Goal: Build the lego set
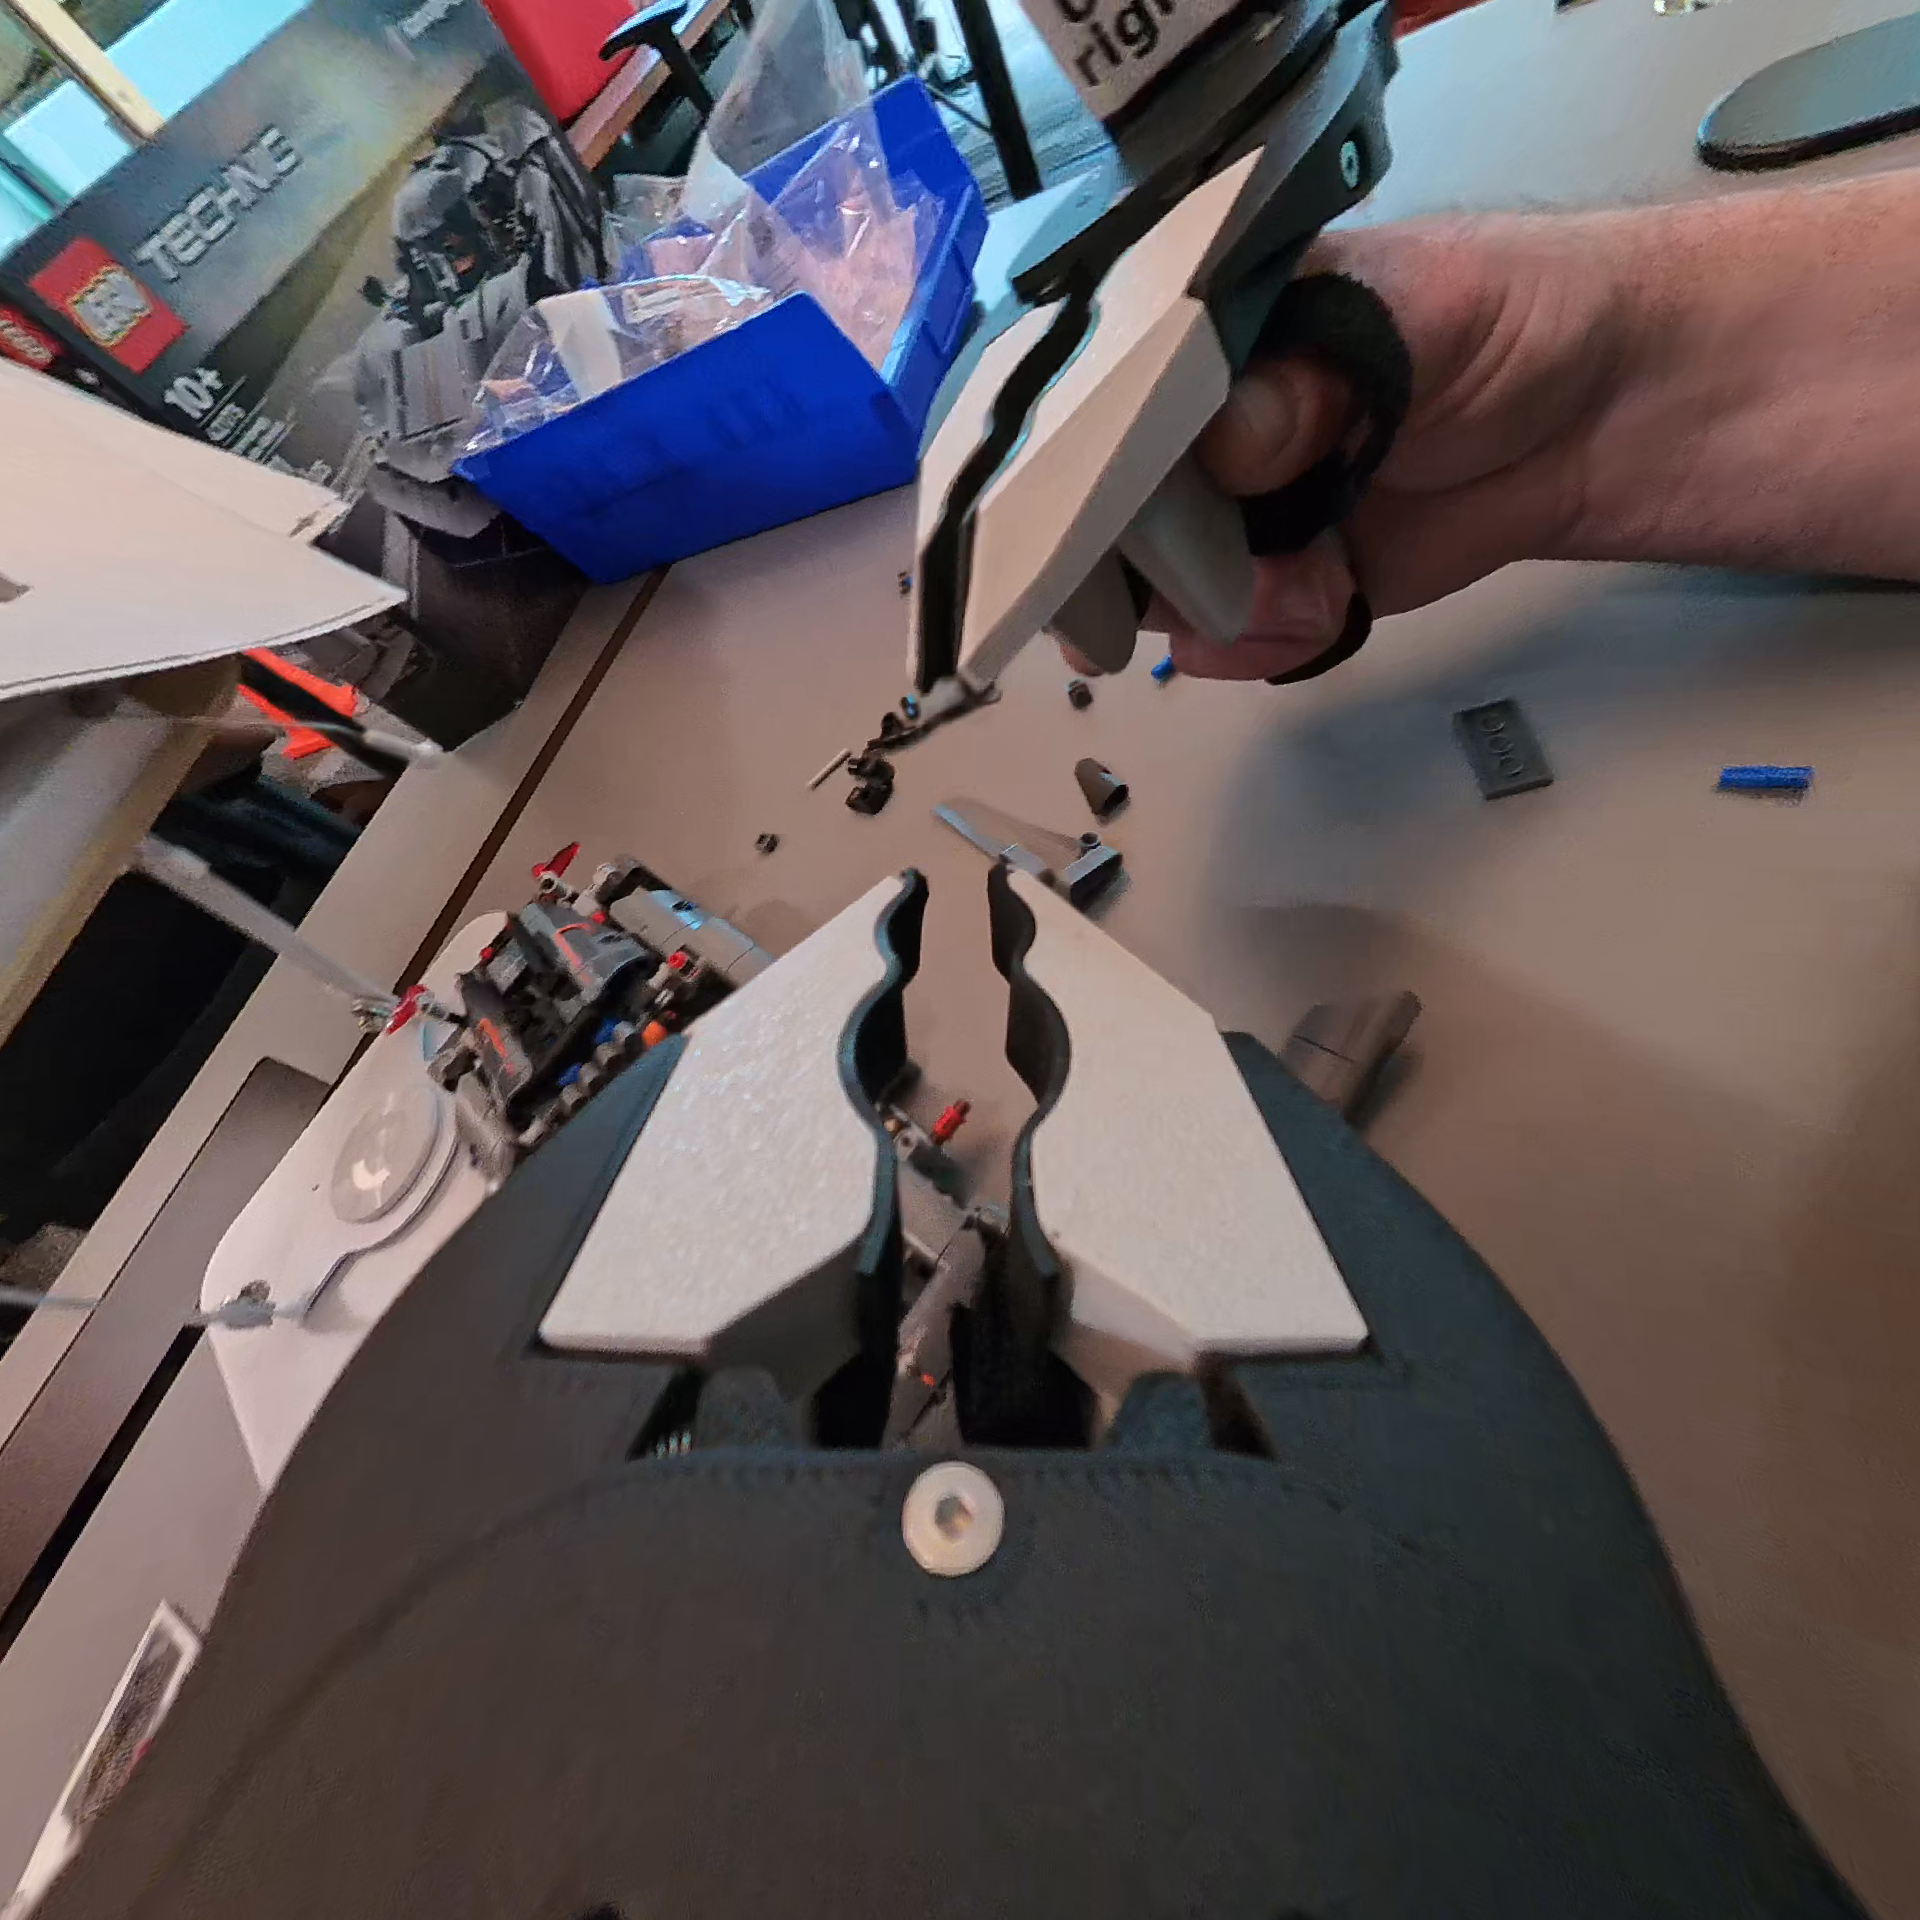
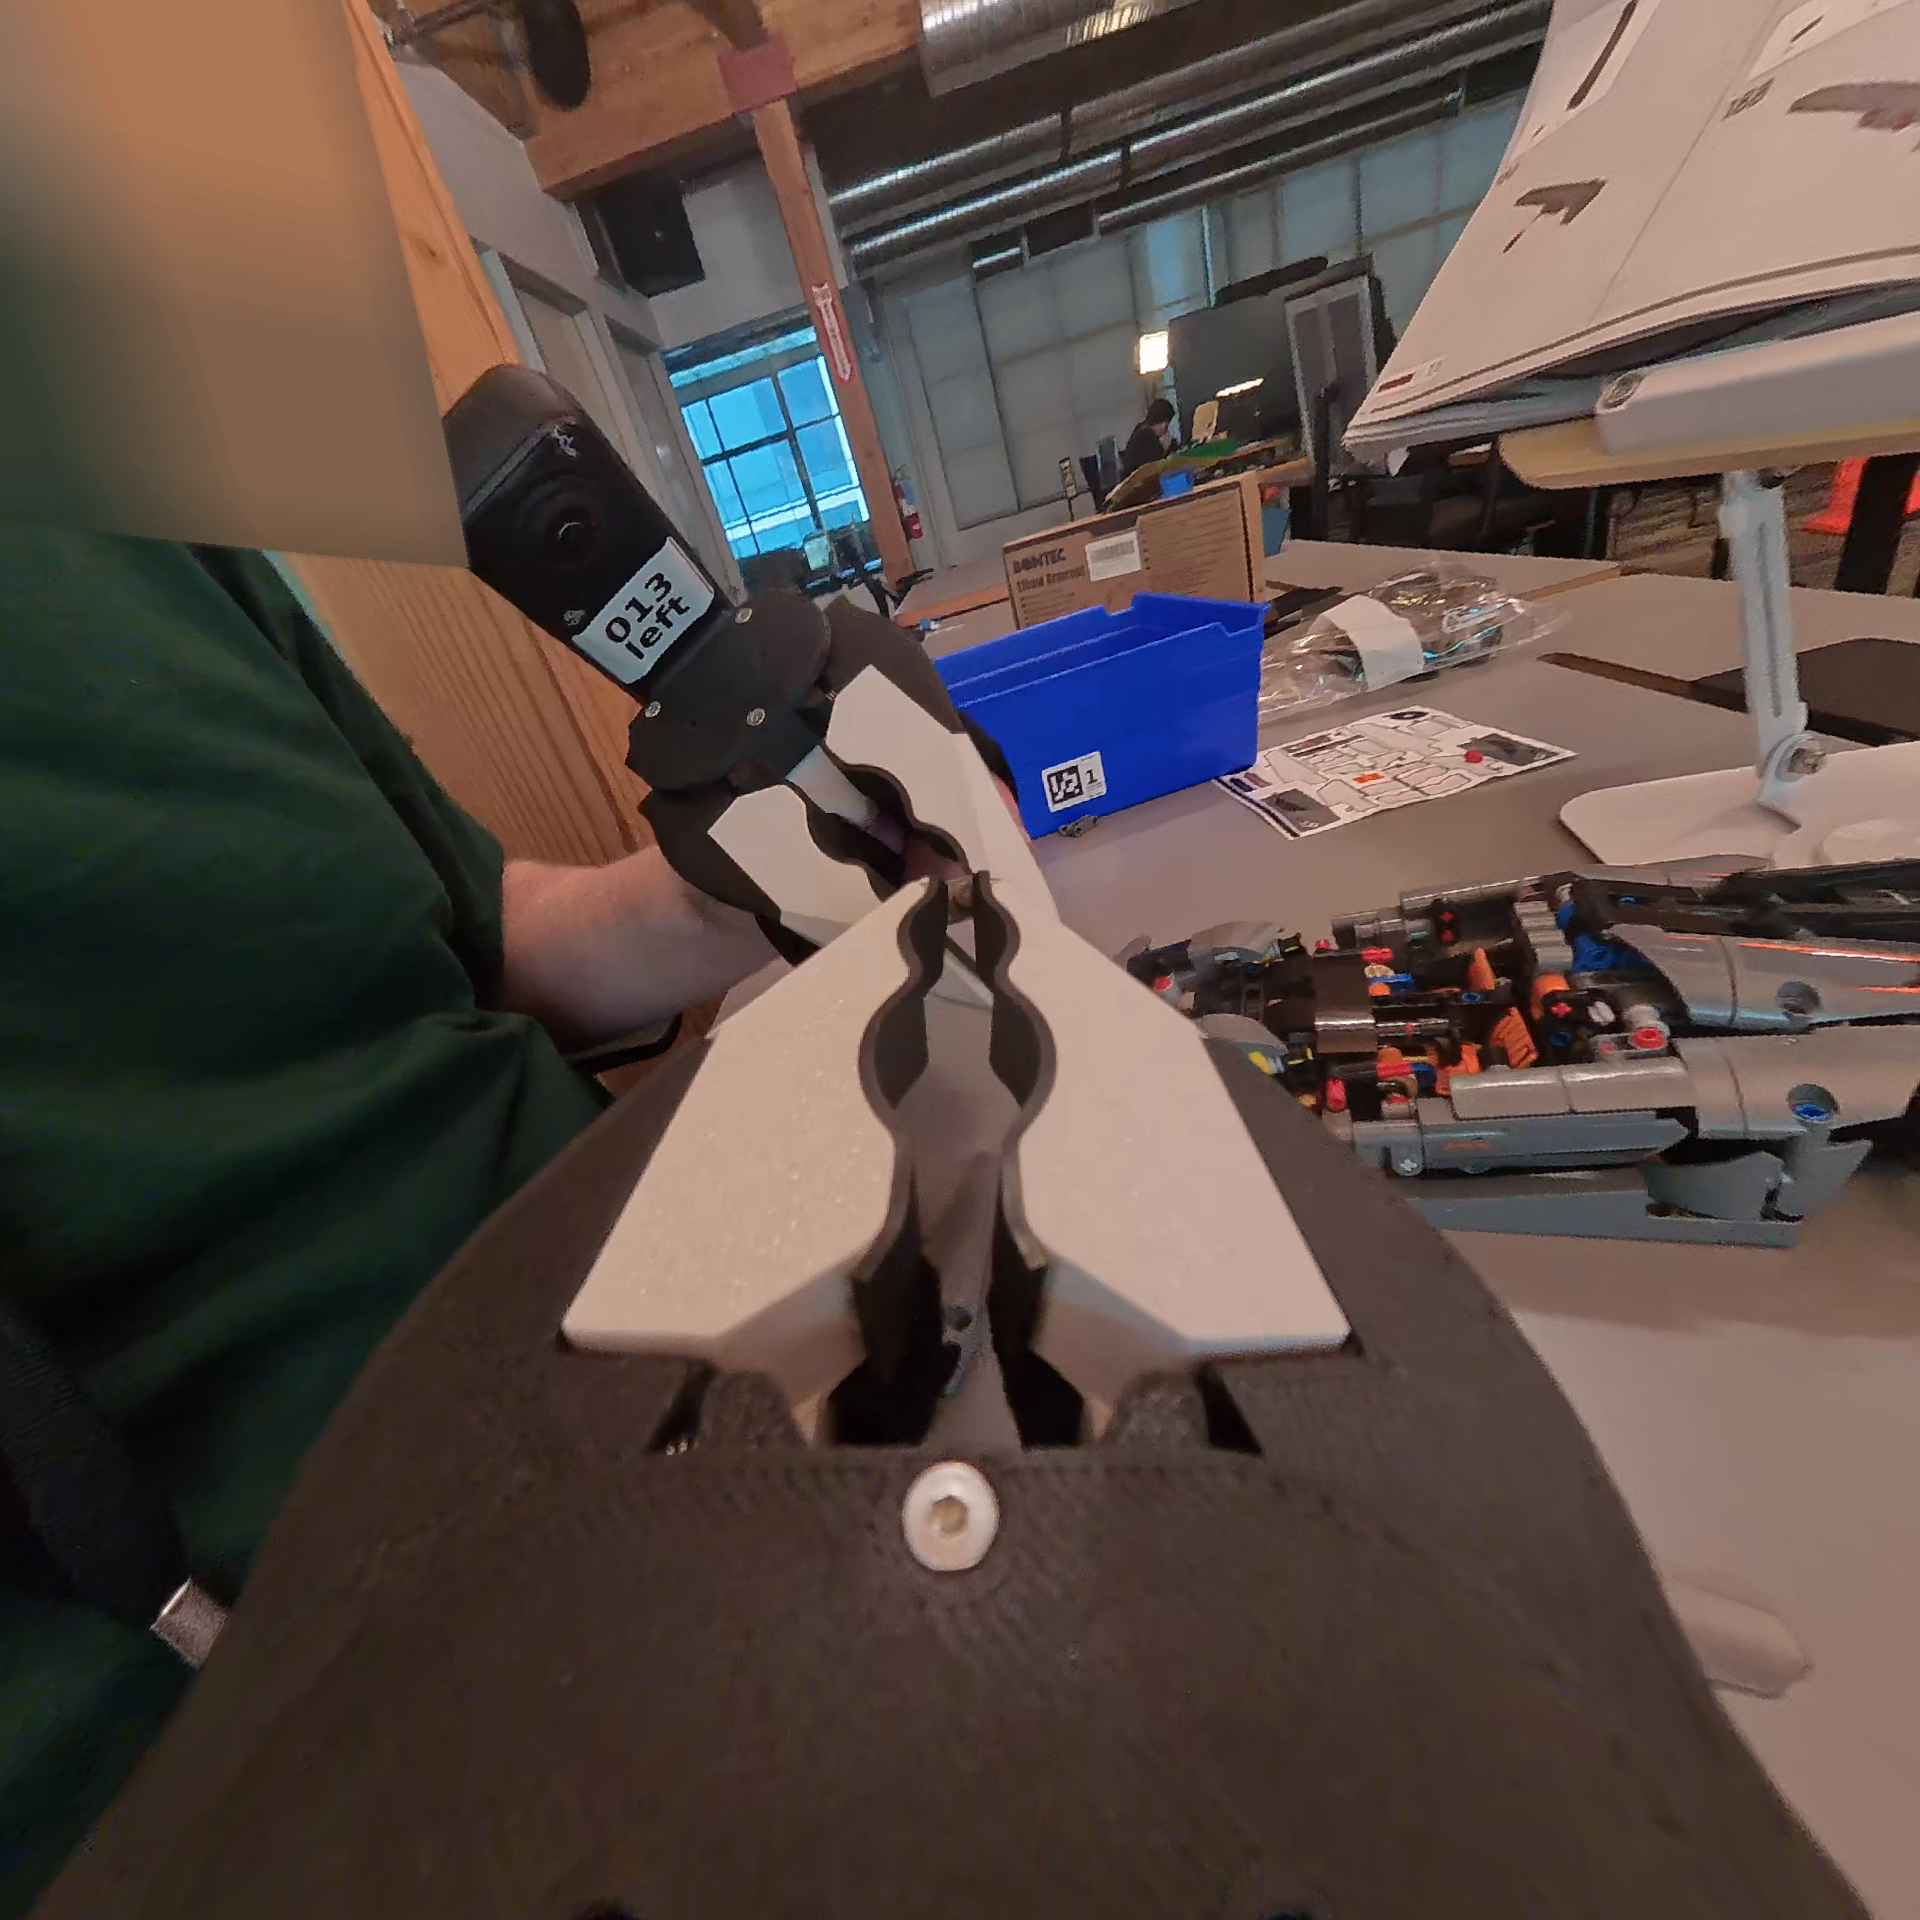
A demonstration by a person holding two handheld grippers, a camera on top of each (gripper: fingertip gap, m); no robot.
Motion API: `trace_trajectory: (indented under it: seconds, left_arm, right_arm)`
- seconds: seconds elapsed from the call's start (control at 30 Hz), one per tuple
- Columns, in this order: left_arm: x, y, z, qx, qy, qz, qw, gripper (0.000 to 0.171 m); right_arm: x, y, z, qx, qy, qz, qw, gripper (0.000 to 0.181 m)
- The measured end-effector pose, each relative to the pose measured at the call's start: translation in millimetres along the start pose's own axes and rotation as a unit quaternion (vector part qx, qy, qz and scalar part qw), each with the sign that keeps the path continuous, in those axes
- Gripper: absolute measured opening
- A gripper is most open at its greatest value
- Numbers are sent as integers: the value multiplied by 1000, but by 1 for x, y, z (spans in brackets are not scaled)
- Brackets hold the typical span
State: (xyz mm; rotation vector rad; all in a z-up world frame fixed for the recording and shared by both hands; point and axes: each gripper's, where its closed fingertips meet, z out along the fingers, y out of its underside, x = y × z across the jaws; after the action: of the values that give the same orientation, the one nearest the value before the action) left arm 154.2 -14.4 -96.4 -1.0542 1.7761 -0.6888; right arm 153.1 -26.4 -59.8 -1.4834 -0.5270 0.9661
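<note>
While the half-built grey-and-black brick vehicle with red, blue and orange pins (image 2: pixel 1538 1039) lies on the grey surface (image 1: pixel 1558 1039) w/ loose parts scattered beyond it, both grippers are raised above the work area, probably so a small part can be passed or fitted in mid-air.

Right gripper (image 1: pixel 951 691): tips nearly together, pinching a small dark brick piece w/ a blue dot (image 1: pixel 914 717) just above a cluster of small black loose pieces (image 1: pixel 868 774). In right wrist view its tips meet close around a small item; exact part too small to tell.

Left gripper (image 1: pixel 956 894): jaws apart by a narrow gap, nothing between the tips; a slim grey part shows deep between the fingers, but whether it is held cannot be told.

Surroundings: flat grey wing-shaped piece (image 1: pixel 1023 842), dark grey studded plate (image 1: pixel 1501 748) and blue pin (image 1: pixel 1764 777) lie well apart, presumably laid out for picking; blue plastic bin holding clear part bags (image 1: pixel 727 416) and open instruction booklet on a white stand (image 2: pixel 1662 229) stay near for ref.
</note>
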Motion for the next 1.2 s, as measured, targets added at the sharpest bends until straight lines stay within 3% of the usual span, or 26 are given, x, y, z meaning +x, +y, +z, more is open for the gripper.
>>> trace_trajectory:
  seconds: [0.27, 0.53, 0.73, 0.87, 1.1, 1.2]
  left_arm:
    - [-11, 1, -17, 8, -19, -31, 999, 12]
    - [-1, -23, -6, 24, -30, 30, 999, 15]
    - [2, -27, -8, 21, -34, 39, 998, 14]
    - [5, -15, -15, -10, -26, 47, 999, 13]
    - [29, 32, -39, -82, 17, 4, 996, 17]
    - [33, 28, -40, -71, -1, -5, 997, 17]
  right_arm:
    - [0, -3, -1, 11, 0, 4, 1000, 3]
    - [-2, -2, 0, 10, -10, 12, 1000, 3]
    - [-6, -1, 2, 4, -21, 16, 1000, 3]
    - [-8, 1, 3, -2, -24, 16, 1000, 3]
    - [-13, 2, 6, -8, -33, 14, 999, 3]
    - [-18, 9, 10, -26, -47, 19, 998, 3]
